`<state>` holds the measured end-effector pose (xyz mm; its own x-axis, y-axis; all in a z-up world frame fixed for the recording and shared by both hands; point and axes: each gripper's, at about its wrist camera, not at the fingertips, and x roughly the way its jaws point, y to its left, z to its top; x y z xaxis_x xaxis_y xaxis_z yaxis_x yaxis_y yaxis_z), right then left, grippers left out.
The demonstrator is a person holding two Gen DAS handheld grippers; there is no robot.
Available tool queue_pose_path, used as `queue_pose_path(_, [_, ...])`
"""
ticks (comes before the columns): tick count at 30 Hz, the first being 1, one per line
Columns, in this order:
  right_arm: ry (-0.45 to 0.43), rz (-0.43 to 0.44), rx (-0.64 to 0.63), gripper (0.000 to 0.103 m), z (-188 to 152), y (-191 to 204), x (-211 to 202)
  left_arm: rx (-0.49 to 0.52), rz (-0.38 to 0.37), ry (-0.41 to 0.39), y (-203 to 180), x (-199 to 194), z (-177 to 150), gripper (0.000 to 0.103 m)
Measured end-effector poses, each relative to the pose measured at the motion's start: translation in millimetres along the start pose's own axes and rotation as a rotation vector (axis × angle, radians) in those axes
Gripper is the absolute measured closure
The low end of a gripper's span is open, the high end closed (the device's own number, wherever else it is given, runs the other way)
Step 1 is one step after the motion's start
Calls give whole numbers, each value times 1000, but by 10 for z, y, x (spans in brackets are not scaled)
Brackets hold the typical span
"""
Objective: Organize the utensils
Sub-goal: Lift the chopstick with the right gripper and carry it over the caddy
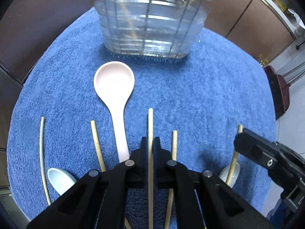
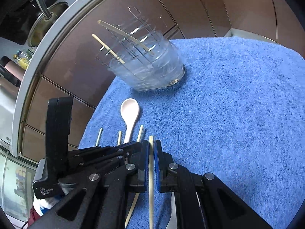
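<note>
Closing both tongs on chopsticks, we had the left tongs (image 1: 150, 143) clamped on one chopstick (image 1: 150, 120) and the right tongs (image 2: 151, 147) on another (image 2: 151, 171), near the rack (image 1: 150, 24) (far side); neighbouring sticks (image 1: 174, 143) risked being dragged along.

blue towel (image 1: 190, 95), pale pink spoon (image 1: 114, 80)

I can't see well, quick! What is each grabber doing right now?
Left gripper: closed on a chopstick.
Right gripper: closed on another chopstick.
</note>
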<state>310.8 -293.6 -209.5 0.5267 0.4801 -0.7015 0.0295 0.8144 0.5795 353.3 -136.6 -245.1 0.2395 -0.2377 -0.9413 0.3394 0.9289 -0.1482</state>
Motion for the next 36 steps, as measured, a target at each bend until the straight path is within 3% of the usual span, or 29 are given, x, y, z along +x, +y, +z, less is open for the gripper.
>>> queue_pose_path(7, [-28,13,-5,97,-105,169,-123,15,10,-66,49,-330,-66,99])
queue_pose_path(11, [-48,5,-13,97,-169,454,18,11,7,-103,12,-539,-191,99])
queue_pose_path(21, [-108,-12,-57,97,-283,626,-282,-10,-56,-269,107,-1053,-447,99])
queue_pose_path(36, [-224,-27,-168,97,-547,1033,-773,-35,-69,-470,149,-1747,-888,99])
